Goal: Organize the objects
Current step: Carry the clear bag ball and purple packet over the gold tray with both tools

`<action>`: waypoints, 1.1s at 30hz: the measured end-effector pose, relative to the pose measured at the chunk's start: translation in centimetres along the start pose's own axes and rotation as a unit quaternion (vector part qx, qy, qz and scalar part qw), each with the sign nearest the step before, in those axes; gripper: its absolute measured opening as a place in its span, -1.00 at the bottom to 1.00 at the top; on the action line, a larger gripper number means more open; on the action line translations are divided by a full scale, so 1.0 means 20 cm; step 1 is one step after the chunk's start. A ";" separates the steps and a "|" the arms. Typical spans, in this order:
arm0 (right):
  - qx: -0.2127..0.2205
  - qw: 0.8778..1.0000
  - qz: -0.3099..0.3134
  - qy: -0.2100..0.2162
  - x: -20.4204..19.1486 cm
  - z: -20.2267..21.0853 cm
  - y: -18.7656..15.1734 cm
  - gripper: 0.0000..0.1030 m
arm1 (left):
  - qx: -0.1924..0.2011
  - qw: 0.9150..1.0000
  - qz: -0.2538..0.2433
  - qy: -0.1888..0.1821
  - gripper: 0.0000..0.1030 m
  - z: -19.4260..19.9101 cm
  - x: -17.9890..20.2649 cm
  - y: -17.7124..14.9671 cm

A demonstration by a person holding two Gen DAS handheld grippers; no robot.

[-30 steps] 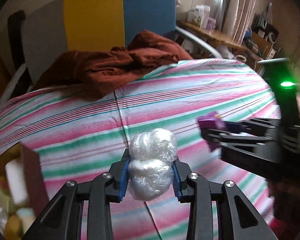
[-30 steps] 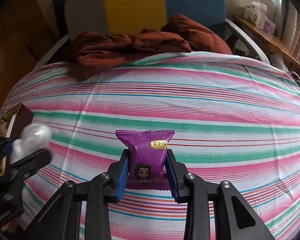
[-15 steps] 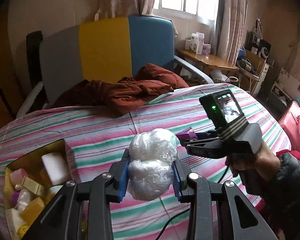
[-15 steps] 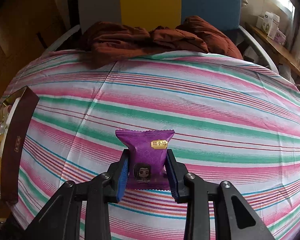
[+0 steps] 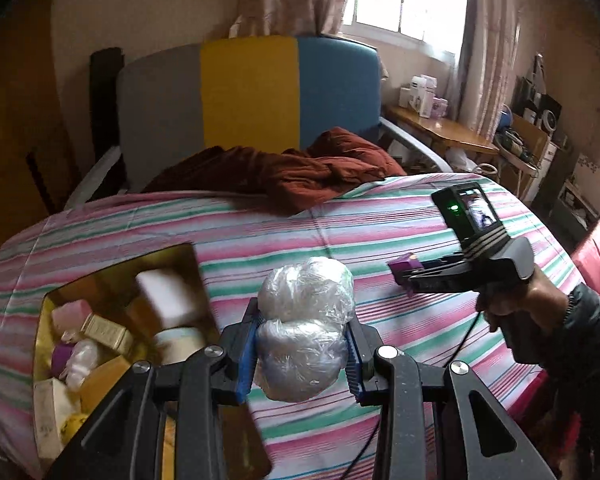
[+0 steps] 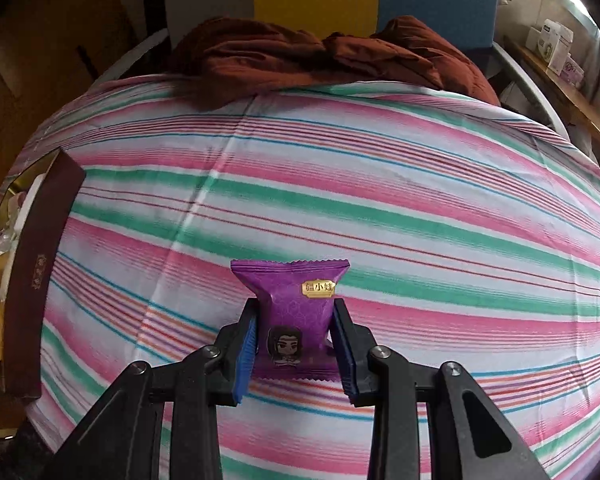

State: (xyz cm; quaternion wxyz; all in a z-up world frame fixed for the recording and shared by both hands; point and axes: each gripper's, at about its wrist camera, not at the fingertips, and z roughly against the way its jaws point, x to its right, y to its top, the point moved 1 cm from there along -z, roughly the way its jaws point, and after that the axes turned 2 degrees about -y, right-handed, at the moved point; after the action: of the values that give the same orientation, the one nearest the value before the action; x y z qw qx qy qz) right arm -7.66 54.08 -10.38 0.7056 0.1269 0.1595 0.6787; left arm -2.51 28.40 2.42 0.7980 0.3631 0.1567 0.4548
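Since a second ago, the left gripper [image 5: 302, 354] has been raised and drawn back, so that the open box [image 5: 44, 364], earlier only glimpsed at the left edge, is now seen from above. A clear plastic-wrapped bundle [image 5: 302, 328] is pinched between the blue pads of this gripper and is held in the air, just right of the box and above the near part of the striped cloth [image 5: 380, 224]. A purple snack packet [image 6: 294, 312] is clamped upright between the pads of the right gripper [image 6: 296, 354], above the near middle of the cloth; in the left wrist view the same packet [image 5: 406, 270] is seen to the right of the bundle, well apart from it. The box is filled with small packets and cartons, and its dark brown side wall [image 6: 36, 276] is seen at the left in the right wrist view. A rust-brown blanket [image 6: 320, 56] is heaped at the far edge of the cloth, before a grey, yellow and blue panel [image 5: 248, 92].
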 end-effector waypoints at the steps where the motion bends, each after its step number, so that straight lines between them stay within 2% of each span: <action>1: -0.001 1.000 0.001 0.004 -0.03 0.01 0.00 -0.34 | -0.001 1.000 0.004 0.002 -0.29 0.00 -0.02 -0.01; 12: -0.001 0.999 0.036 0.037 -0.38 0.05 -0.03 -0.34 | -0.012 0.999 0.045 0.015 -0.29 0.03 -0.23 -0.16; 24: 0.020 0.996 0.033 0.086 -0.64 0.14 -0.10 -0.34 | -0.005 0.997 0.074 0.018 -0.29 0.10 -0.38 -0.25; 33: 0.067 0.988 0.043 0.134 -0.83 0.36 -0.20 -0.34 | 0.007 0.988 0.143 0.049 -0.29 0.26 -0.72 -0.39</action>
State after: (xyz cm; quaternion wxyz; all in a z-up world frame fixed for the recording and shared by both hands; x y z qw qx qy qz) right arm -1.50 37.65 -4.51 0.6381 0.0885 0.2923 0.7068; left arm -2.45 11.58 -0.68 0.7134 0.3648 0.1454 0.5803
